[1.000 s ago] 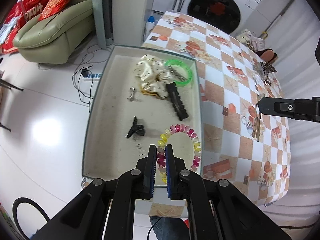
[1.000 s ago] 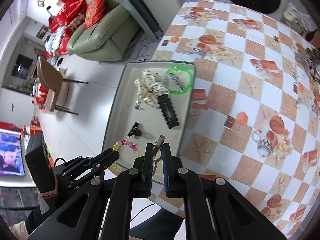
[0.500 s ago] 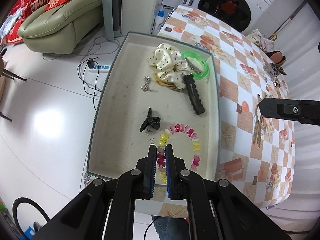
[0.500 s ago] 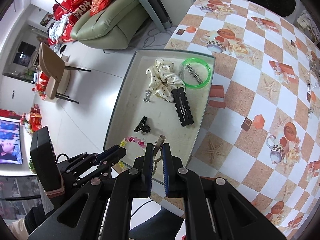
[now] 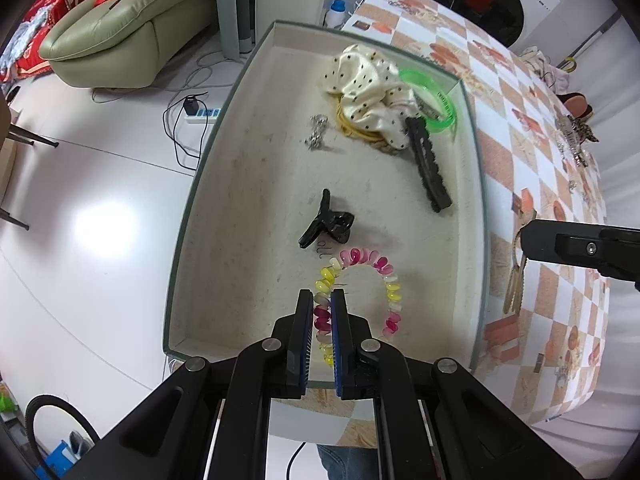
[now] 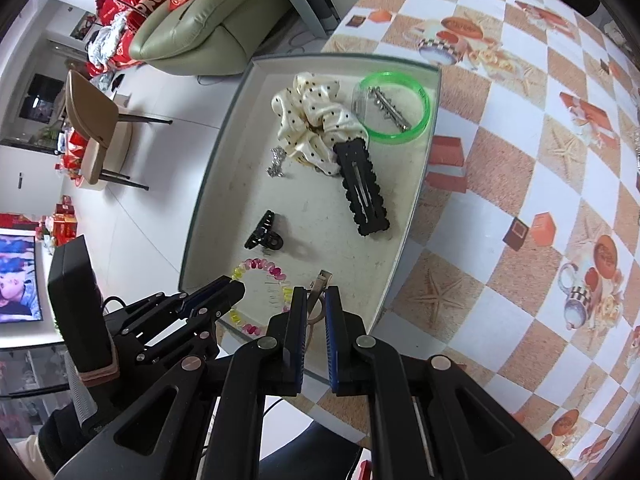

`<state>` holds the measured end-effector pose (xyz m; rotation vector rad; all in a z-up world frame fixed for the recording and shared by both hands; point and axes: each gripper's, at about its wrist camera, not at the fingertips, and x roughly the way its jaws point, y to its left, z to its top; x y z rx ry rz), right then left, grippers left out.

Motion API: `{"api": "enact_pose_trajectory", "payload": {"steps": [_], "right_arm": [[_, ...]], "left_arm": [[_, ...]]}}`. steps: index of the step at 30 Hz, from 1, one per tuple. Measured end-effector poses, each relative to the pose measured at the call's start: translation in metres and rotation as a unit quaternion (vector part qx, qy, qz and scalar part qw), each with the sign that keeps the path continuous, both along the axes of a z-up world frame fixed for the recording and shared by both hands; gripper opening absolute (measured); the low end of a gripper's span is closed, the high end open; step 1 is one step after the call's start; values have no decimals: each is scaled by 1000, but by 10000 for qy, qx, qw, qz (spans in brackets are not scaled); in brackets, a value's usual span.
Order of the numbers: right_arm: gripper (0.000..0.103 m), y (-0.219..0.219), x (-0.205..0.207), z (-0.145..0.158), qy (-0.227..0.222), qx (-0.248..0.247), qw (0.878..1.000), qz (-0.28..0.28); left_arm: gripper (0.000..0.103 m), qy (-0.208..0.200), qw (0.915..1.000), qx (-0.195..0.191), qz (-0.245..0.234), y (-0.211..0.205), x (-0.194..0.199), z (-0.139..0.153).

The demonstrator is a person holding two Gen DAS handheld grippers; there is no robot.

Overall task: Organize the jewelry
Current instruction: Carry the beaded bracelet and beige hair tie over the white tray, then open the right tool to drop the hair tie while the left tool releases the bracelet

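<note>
A shallow tray (image 5: 256, 208) with a cream floor lies at the table's left edge. My left gripper (image 5: 322, 296) is shut on a pink-and-yellow spiral coil band (image 5: 380, 268), which loops out over the tray's near end. I cannot tell whether the loop touches the floor. In the right wrist view my right gripper (image 6: 316, 294) is shut on a tan hair clip (image 6: 322, 278), held over the tray's near right corner. The left gripper (image 6: 232, 286) and coil band (image 6: 264, 266) show just to its left. From the left wrist view the tan clip (image 5: 514, 280) hangs below the right gripper (image 5: 524, 240).
The tray also holds a cream dotted scrunchie (image 5: 364, 84), a green bangle (image 5: 436, 100) around a silver barrette (image 6: 390, 108), a long black clip (image 5: 428, 168), a black claw clip (image 5: 330, 222) and a small silver piece (image 5: 316, 136). The checked tablecloth (image 6: 500, 184) spreads right; the floor drops off left.
Both grippers have come down toward the tray, which now looks larger and closer. Each keeps hold of its item; the things in the tray have not moved.
</note>
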<state>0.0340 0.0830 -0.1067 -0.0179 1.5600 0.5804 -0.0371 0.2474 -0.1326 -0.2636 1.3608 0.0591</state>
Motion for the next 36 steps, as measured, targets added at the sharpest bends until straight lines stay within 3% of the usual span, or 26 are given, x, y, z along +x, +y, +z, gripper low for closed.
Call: {"api": "enact_pose_trajectory", "payload": {"steps": [16, 29, 36], "right_arm": [[9, 20, 10, -60, 138, -272, 9995, 83], [9, 26, 14, -86, 132, -515, 9986, 19], [10, 34, 13, -86, 10, -541, 9984, 131]], "left_arm": [[13, 56, 9990, 439, -39, -2, 8, -20], [13, 130, 9979, 627, -113, -6, 13, -27], [13, 168, 9970, 739, -153, -10, 15, -28]]}}
